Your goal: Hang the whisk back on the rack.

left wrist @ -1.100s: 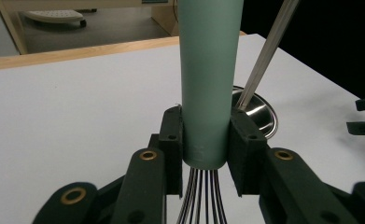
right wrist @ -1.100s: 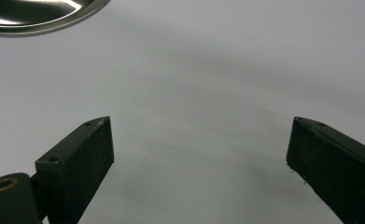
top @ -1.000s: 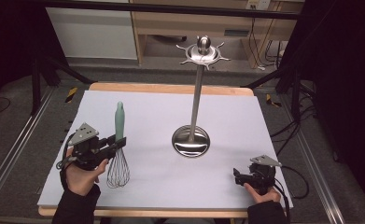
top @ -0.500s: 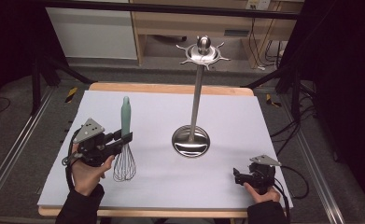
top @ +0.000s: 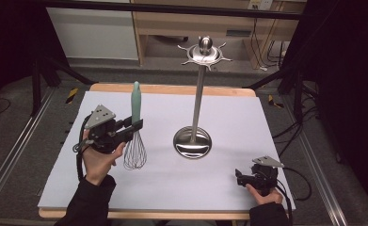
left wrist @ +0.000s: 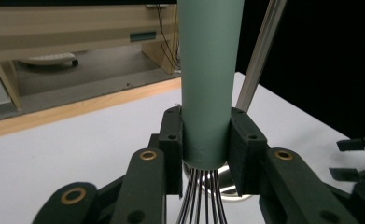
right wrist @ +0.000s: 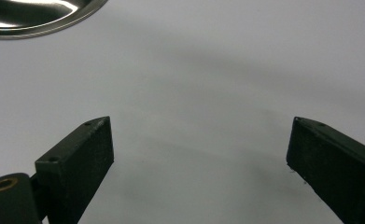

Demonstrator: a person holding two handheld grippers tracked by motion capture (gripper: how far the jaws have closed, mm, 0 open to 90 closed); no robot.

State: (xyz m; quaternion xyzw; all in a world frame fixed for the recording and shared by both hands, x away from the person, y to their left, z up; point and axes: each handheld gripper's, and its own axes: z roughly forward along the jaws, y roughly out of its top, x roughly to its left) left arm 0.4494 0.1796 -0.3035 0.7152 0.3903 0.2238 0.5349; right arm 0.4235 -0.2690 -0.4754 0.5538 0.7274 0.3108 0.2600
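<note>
lifted off the table since before, whisk (top: pixel 135 132) handle's embossed mark unreadable.

From where I stand, the only obstacle is the stand (top: pixel 192 141) with its pole at the table's (top: pixel 228 183) centre, the whisk (top: pixel 135 136) upright at its nine o'clock, and open white surface toward six and three o'clock.
</note>
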